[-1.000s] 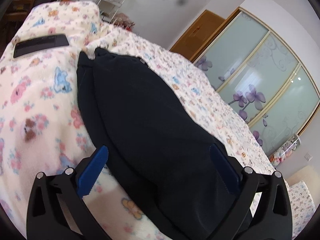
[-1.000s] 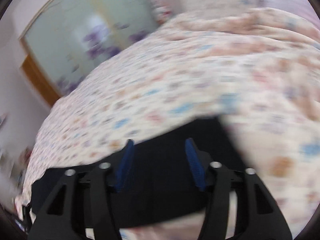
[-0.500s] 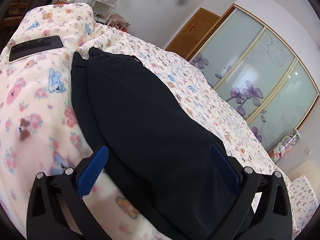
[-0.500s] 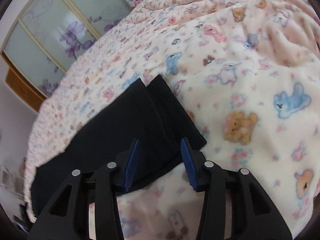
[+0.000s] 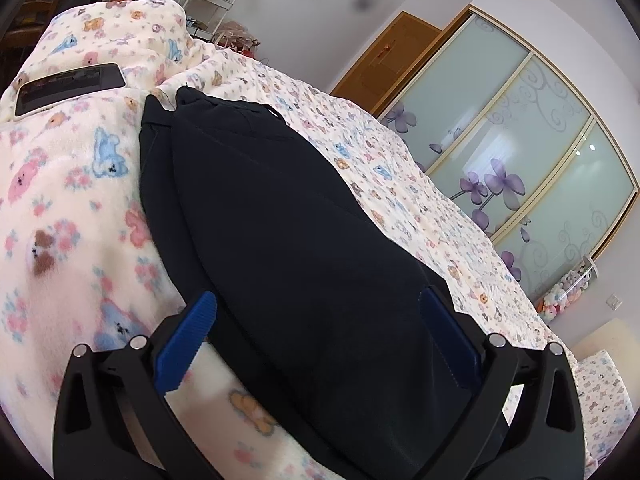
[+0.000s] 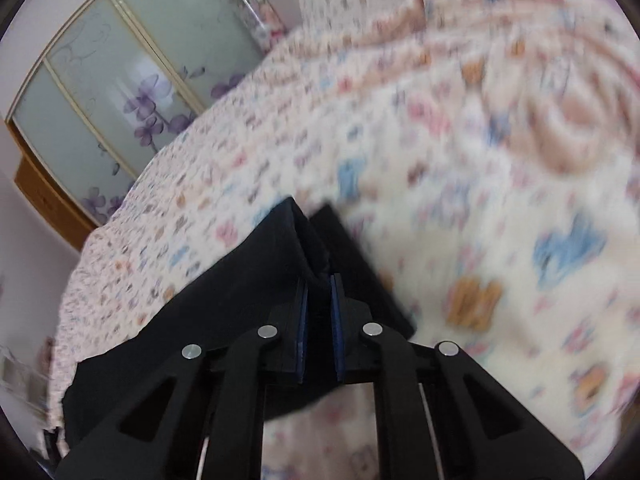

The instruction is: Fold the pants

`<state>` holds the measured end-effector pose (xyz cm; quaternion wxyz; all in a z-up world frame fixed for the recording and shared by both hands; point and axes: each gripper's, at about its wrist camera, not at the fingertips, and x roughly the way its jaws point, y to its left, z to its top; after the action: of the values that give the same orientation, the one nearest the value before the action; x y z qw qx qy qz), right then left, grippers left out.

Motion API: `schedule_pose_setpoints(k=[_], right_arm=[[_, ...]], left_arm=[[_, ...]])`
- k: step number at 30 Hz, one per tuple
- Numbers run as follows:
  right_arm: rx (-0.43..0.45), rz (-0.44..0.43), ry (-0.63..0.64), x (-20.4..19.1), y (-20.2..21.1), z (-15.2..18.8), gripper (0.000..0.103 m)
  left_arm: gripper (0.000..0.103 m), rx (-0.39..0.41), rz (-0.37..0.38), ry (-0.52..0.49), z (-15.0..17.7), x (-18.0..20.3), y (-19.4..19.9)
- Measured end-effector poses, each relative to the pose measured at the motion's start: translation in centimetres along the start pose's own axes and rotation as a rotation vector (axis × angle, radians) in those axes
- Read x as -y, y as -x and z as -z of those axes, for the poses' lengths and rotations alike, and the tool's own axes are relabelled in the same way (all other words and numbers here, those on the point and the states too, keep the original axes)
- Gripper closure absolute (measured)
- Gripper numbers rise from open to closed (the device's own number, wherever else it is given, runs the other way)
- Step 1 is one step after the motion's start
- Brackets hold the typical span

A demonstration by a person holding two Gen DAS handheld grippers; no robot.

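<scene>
Since half a second ago our right gripper point(image 6: 319, 312) has closed from part open to nearly shut, pinching the hem end of the pants point(image 6: 224, 320); the left has barely moved.

Left wrist view: our left gripper point(image 5: 320, 336) stands wide open, holding nothing, fingers straddling the near end of the pants point(image 5: 272, 240). They lie lengthwise on the bed point(image 5: 60, 200), folded leg over leg, far end near a dark phone-like slab point(image 5: 68, 86). Blanket shows on both sides, so room to swing cloth. Wardrobe doors point(image 5: 520, 152) well apart.

Right wrist view: blurry, we're moving. Blue pads point(image 6: 303, 320) clamp a raised ridge of dark cloth at the leg end; the rest trails down-left across the bed point(image 6: 480, 200).

Handling, our guess: soft, light, limp fabric, not slippery on fleece, so it may drag and bunch. Best to hold at hems and waistband corners, through both layers. Open blanket lies right of the pants for laying the fold over.
</scene>
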<state>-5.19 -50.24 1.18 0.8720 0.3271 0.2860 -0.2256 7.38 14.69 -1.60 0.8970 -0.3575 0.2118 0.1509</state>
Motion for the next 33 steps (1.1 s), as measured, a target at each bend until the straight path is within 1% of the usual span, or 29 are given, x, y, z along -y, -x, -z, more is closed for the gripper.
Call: schedule_pose_setpoints(k=[1, 3, 5, 7, 8, 9, 11, 12, 13, 14, 15, 16, 18, 20, 23, 25, 28, 29, 30, 33], right_arm=[[0.014, 0.013, 0.012, -0.1, 0.4, -0.2, 0.093], [0.019, 0.035, -0.006, 0.6, 0.5, -0.1, 0.093], [-0.016, 0.079, -0.028, 1.6, -0.6, 0.7, 0.093], [-0.089, 0.130, -0.041, 2.8, -2.8, 2.2, 0.092], [-0.090, 0.139, -0.036, 2.9, -3.3, 2.8, 0.092], [-0.073, 0.151, -0.017, 2.6, -3.2, 3.0, 0.091], [-0.088, 0.155, -0.004, 2.1, -2.8, 2.7, 0.080], [-0.106, 0.136, -0.016, 2.1, -2.3, 2.4, 0.077], [-0.109, 0.123, -0.035, 2.2, -1.9, 2.2, 0.064], [-0.103, 0.111, -0.063, 2.4, -1.2, 2.0, 0.045], [-0.087, 0.084, -0.104, 2.9, -0.4, 1.8, 0.040], [-0.069, 0.034, -0.154, 3.3, 0.6, 1.8, 0.039], [-0.070, -0.018, -0.212, 3.8, 1.2, 1.9, 0.042], [-0.100, -0.050, -0.263, 4.2, 1.0, 2.2, 0.050], [-0.137, -0.078, -0.278, 3.9, 0.3, 2.7, 0.051], [-0.159, -0.073, -0.261, 3.5, -0.5, 2.8, 0.051], [-0.210, -0.002, -0.267, 3.5, -1.9, 3.0, 0.052], [-0.214, 0.009, -0.276, 3.7, -2.0, 3.2, 0.055], [-0.214, 0.018, -0.291, 4.0, -2.2, 3.2, 0.055], [-0.183, 0.000, -0.353, 4.6, -2.6, 3.1, 0.055]], left_arm=[[0.002, -0.001, 0.000, 0.001, 0.0, 0.0, 0.0], [0.002, 0.000, 0.001, 0.001, 0.0, 0.0, 0.0], [0.002, 0.001, 0.001, 0.004, -0.1, -0.1, -0.1], [0.002, 0.004, 0.003, 0.007, -0.1, -0.1, 0.0], [0.002, 0.005, 0.003, 0.008, -0.1, -0.2, 0.0], [0.002, 0.006, 0.003, 0.009, -0.1, -0.2, 0.1], [0.002, 0.006, 0.007, 0.015, -0.2, -0.3, 0.1], [0.002, 0.006, 0.008, 0.018, -0.3, -0.4, 0.1], [0.002, 0.006, 0.008, 0.020, -0.3, -0.4, 0.1], [0.002, 0.005, 0.009, 0.022, -0.3, -0.4, 0.1], [0.002, 0.003, 0.010, 0.023, -0.3, -0.4, 0.1], [0.002, 0.000, 0.011, 0.024, -0.2, -0.3, 0.2], [0.002, -0.003, 0.013, 0.028, -0.2, -0.4, 0.2], [0.002, -0.004, 0.015, 0.032, -0.3, -0.5, 0.2], [0.002, -0.008, 0.016, 0.037, -0.4, -0.7, 0.2], [0.002, -0.009, 0.017, 0.038, -0.4, -0.7, 0.2], [0.002, -0.014, 0.013, 0.036, -0.3, -0.7, 0.1], [0.002, -0.015, 0.012, 0.034, -0.2, -0.6, 0.1], [0.002, -0.015, 0.011, 0.034, -0.2, -0.6, 0.1], [0.002, -0.014, 0.013, 0.033, -0.2, -0.6, 0.1]])
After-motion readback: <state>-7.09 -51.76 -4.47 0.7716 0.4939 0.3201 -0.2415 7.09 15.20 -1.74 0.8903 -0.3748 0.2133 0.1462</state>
